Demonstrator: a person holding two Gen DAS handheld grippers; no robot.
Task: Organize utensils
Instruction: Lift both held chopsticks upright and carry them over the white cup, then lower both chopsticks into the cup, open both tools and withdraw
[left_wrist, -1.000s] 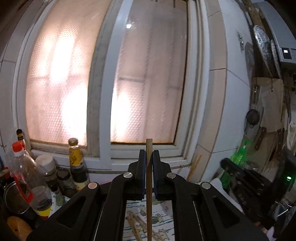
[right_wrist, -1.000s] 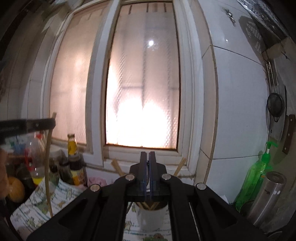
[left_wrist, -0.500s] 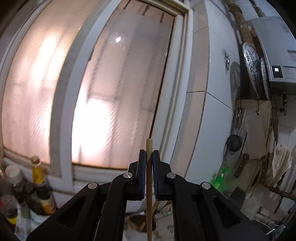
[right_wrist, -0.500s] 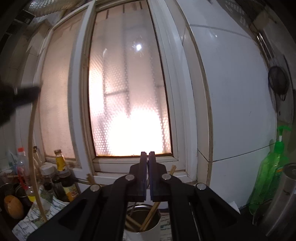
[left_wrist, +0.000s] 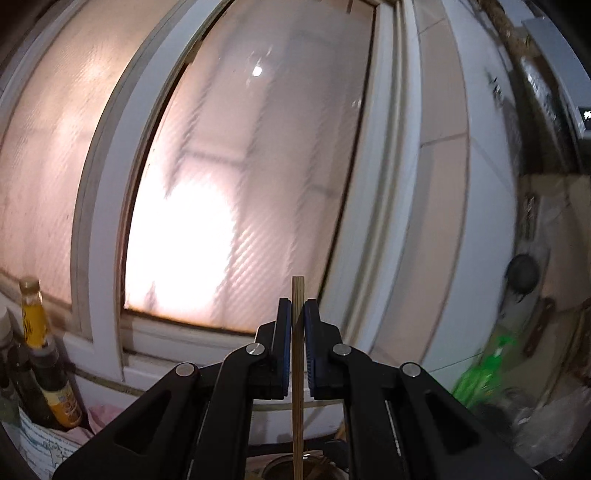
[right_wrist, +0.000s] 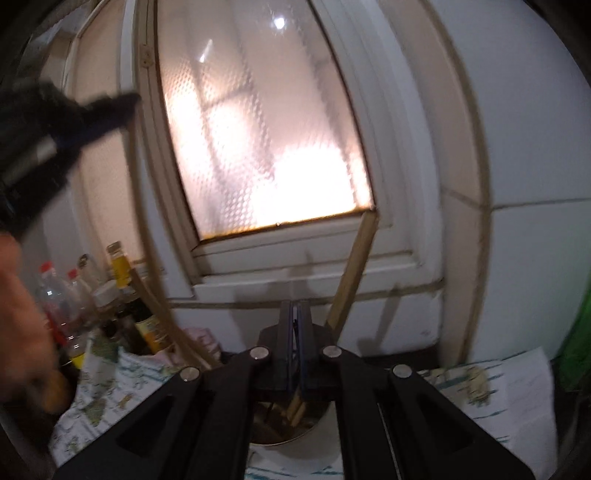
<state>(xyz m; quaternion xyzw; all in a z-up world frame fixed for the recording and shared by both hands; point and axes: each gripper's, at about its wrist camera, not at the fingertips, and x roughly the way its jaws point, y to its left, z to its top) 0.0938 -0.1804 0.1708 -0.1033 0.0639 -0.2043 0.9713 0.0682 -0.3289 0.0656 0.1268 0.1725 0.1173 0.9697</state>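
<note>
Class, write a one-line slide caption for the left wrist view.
Left gripper clamps an upright wooden chopstick before a frosted window, condiment bottles at lower left.

A home kitchen: tiled wall (right_wrist: 517, 147), sauce bottles (right_wrist: 122, 266), green detergent bottle (left_wrist: 480, 376).

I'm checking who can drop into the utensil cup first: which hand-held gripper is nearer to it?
Right. The right hand-held gripper hangs shut just above the utensil cup; the left hand-held gripper, clamping a chopstick, is higher, off to the side.

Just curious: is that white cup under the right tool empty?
Not empty: the white cup holds several wooden chopsticks, one leaning out towards the window.
</note>
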